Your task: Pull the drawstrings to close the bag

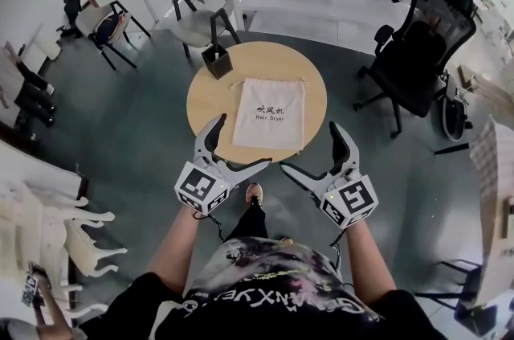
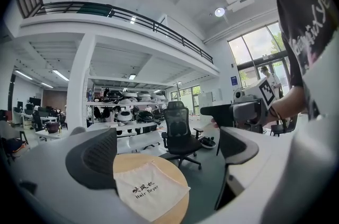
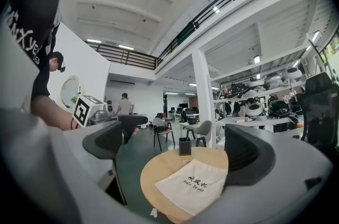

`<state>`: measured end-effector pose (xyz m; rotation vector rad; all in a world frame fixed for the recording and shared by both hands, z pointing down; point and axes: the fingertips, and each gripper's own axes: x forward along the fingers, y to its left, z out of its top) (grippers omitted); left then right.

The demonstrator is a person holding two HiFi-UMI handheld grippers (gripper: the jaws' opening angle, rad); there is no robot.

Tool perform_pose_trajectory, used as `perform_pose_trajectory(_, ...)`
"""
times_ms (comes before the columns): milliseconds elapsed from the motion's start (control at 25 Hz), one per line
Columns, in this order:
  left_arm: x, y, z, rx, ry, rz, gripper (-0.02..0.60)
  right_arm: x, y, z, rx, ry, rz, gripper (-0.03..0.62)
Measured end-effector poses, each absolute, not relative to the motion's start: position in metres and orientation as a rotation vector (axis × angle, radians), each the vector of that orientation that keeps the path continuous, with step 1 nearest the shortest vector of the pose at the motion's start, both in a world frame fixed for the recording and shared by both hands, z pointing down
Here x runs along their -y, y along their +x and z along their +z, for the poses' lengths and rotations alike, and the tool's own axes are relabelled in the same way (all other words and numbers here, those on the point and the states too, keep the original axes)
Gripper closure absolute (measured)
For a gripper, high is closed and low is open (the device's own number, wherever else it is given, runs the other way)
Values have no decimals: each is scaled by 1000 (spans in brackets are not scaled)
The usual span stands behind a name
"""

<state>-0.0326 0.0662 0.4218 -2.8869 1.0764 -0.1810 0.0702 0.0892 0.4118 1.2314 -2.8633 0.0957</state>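
Observation:
A white cloth drawstring bag point(image 1: 269, 113) with dark print lies flat on a round wooden table point(image 1: 206, 101). Its gathered mouth faces away from me, with short cord ends point(image 1: 304, 80) at the far corners. My left gripper point(image 1: 240, 144) hovers open at the table's near left edge, holding nothing. At the near right edge my right gripper point(image 1: 311, 149) is held open and empty too. The left gripper view shows the bag point(image 2: 151, 191) low between the open left gripper point(image 2: 167, 151), still apart from it. The right gripper view shows the bag point(image 3: 193, 183) below the open right gripper point(image 3: 177, 146).
A dark square pen holder point(image 1: 217, 61) stands at the table's far left, also seen as the pen holder point(image 3: 184, 146). A black office chair point(image 1: 414, 57) is to the right and a grey chair point(image 1: 205, 9) behind. Shelves and white tables line the back.

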Motion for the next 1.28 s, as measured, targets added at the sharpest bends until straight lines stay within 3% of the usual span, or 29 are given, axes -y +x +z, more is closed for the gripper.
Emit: perform_pose_trajectory(1280, 117, -77, 447, -994, -3017, -169, -3, 89, 21, 425, 2739, 1320, 173, 10)
